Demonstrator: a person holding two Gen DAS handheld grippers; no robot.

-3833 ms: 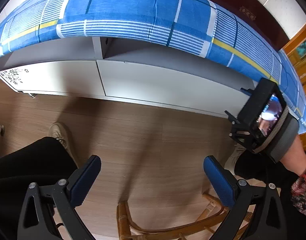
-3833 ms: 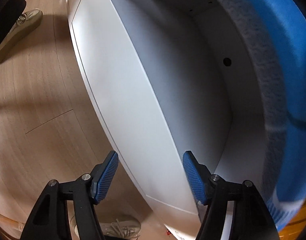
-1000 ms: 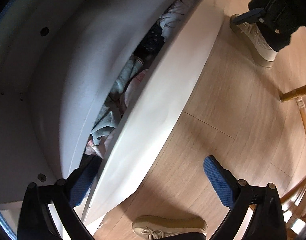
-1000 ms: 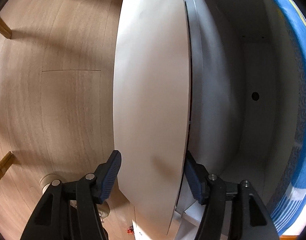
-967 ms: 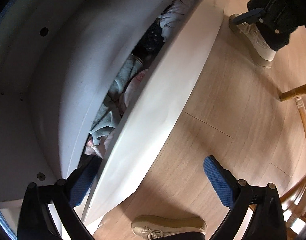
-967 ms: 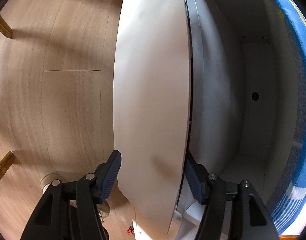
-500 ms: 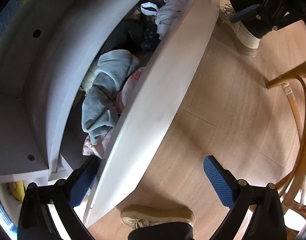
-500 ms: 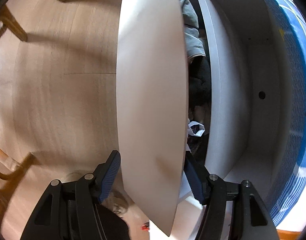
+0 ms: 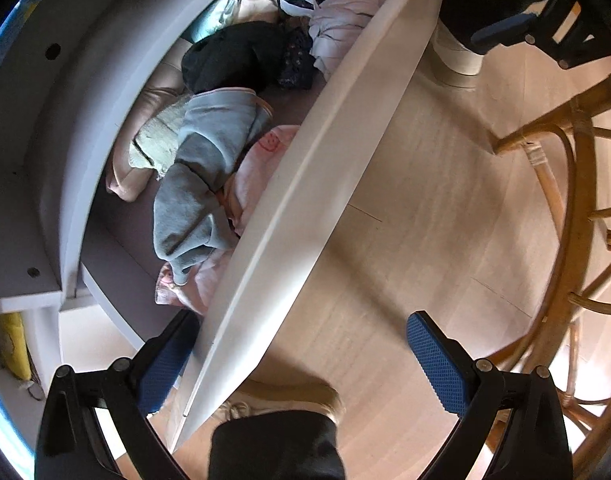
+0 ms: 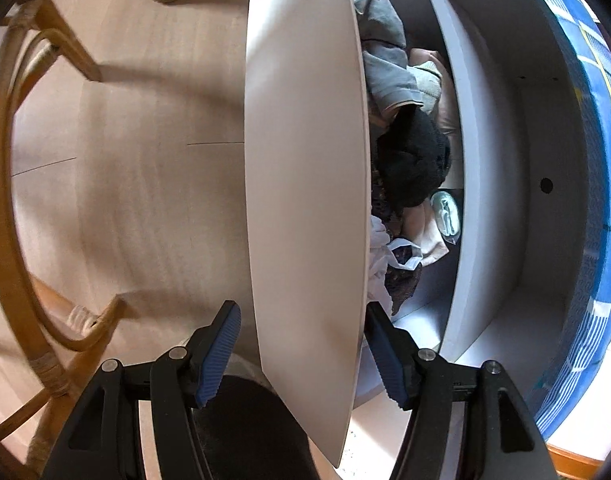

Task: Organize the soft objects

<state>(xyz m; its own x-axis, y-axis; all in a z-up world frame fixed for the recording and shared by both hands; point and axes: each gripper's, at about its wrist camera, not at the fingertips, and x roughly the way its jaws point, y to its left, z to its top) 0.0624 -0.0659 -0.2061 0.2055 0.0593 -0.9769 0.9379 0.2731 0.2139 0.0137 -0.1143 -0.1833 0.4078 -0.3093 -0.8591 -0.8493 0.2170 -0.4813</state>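
Floor: pale wood planks (image 9: 425, 200) run under everything; a rattan chair (image 9: 565, 240) stands at the right of the left-wrist view.
Bed: a blue checked cover (image 10: 601, 160) curves over the white frame; only the right-wrist view shows it well.
Drawer: the white drawer front (image 9: 325, 160) stands pulled out from the bed base, open at the top.
Soft objects: they lie heaped inside the drawer, a grey sweatshirt (image 9: 201, 184) over a pink garment (image 9: 257, 168), a black garment (image 9: 233, 56) beyond, and pale pink cloth (image 9: 345, 12) at the far end.
Left gripper: the left gripper (image 9: 305, 352) straddles the drawer front, jaws wide, one pad inside the drawer by the panel, the other well clear over the floor.
Right gripper: the right gripper (image 10: 301, 352) brackets the same panel at a middling spread; whether the pads press it, I cannot tell.
Only in the left view: the right gripper's blue pad at the far end of the panel, plus a yellow thing (image 9: 13, 344) in a side compartment.
Only in the right view: a clear plastic packet (image 10: 445, 212) deep in the drawer.
Person: a dark trouser leg (image 9: 273, 444) and a beige shoe (image 9: 281, 396) sit at the bottom edge, cut off.
Hard to make out: the drawer floor under the clothes; the chair is blurred.
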